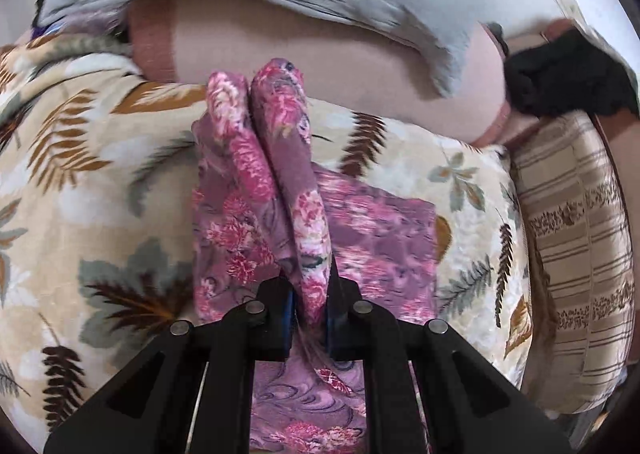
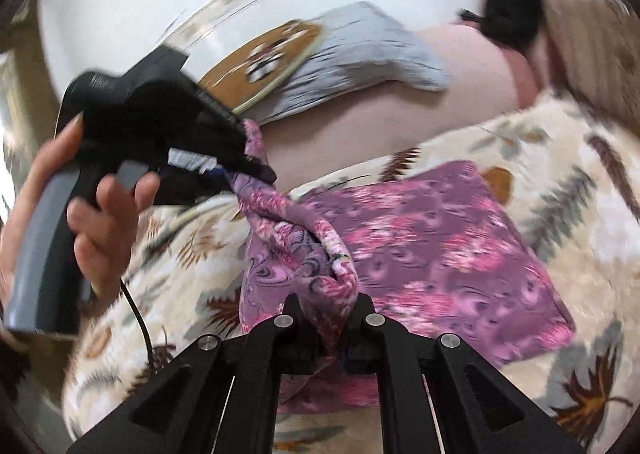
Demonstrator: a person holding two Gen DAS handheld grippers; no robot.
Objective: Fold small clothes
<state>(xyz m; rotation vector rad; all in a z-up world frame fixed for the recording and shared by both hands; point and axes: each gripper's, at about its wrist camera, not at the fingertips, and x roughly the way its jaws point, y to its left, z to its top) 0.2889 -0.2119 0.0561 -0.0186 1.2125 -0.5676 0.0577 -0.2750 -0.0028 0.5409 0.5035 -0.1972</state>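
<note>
In the left wrist view, the left gripper (image 1: 310, 310) is clenched on a bunched edge of the purple floral cloth (image 1: 380, 230), which lies partly flat on the leaf-print blanket (image 1: 80, 182).

In the right wrist view, the right gripper (image 2: 326, 318) pinches the same cloth (image 2: 440, 238), with the left gripper (image 2: 240, 170) raised beside it. Carrying both corners level would likely give a square fold.

Purple cloth (image 1: 384, 230) with pink flowers; cream blanket (image 1: 80, 182) with brown and grey leaves; beige striped cushion (image 1: 576, 246); grey garment (image 1: 360, 2).
</note>
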